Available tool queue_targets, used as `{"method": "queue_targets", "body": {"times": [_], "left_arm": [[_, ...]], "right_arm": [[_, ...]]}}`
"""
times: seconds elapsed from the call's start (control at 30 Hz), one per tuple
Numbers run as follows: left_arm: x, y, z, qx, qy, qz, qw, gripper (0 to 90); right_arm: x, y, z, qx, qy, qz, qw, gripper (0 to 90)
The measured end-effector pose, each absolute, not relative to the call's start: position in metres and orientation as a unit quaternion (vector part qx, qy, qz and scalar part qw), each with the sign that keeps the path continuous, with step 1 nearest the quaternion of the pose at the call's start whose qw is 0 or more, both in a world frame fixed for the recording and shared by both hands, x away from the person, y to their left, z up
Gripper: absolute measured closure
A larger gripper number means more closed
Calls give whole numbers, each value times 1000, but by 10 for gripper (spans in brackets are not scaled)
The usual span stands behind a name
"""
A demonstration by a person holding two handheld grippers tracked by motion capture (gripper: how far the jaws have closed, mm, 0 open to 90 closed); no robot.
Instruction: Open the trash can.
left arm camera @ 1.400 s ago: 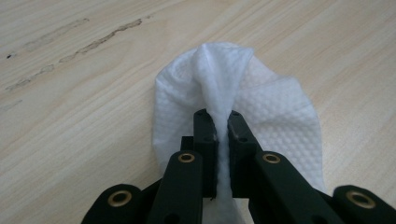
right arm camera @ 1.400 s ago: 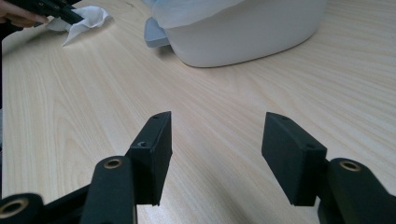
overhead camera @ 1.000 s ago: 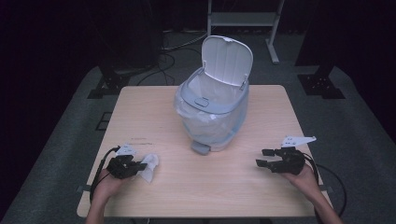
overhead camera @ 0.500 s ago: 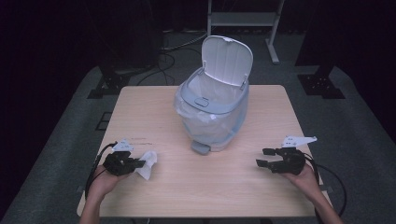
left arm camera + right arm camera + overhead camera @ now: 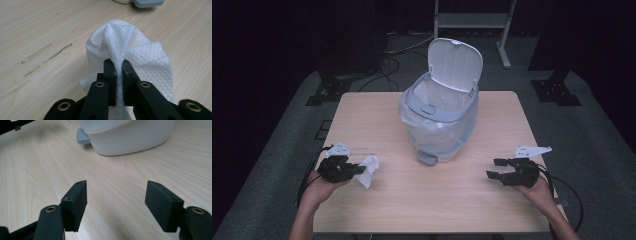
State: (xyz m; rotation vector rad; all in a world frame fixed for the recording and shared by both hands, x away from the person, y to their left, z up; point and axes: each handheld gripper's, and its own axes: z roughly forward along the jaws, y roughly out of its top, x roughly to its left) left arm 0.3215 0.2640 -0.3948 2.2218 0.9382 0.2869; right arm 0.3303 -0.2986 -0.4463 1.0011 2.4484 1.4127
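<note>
- The crumpled white tissue [image 5: 130, 52] hangs from the left gripper [image 5: 354, 169] near the table's [image 5: 412, 210] front-left corner, lifted just clear of the wood.
- It looks very light, soft and limp, with an embossed, non-slippery surface; it should crush rather than break, and a pinch on a gathered fold, as here, is the surest hold.
- The left gripper's jaws are closed tight on that fold, the rest of the sheet draping past them.
- The bin [image 5: 439, 125] stands at the table's middle toward the back edge, lid [image 5: 455, 65] up, liner [image 5: 412, 117] over its rim.
- The right gripper [image 5: 496, 168], near the front-right corner, has just been opening; its jaws stand wide with nothing between them.
</note>
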Motion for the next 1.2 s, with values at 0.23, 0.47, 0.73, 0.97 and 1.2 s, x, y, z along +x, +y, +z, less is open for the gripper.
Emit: {"method": "queue_targets", "body": {"times": [0.23,0.47,0.73,0.97,1.2], "left_arm": [[323,264,-383,860,355,115,348,852],[328,261,-368,863,348,113,349,850],[332,256,-350,863,339,114,357,849],[335,254,-340,865,335,117,354,848],[338,251,-328,864,333,117,359,848]], "right_arm": [[331,-299,-448,333,815,469,69,326],[331,-295,-449,333,819,462,69,309],[331,-293,-450,332,822,457,71,280],[331,-294,-450,334,822,457,73,274],[331,-294,-449,336,822,453,76,261]]}}
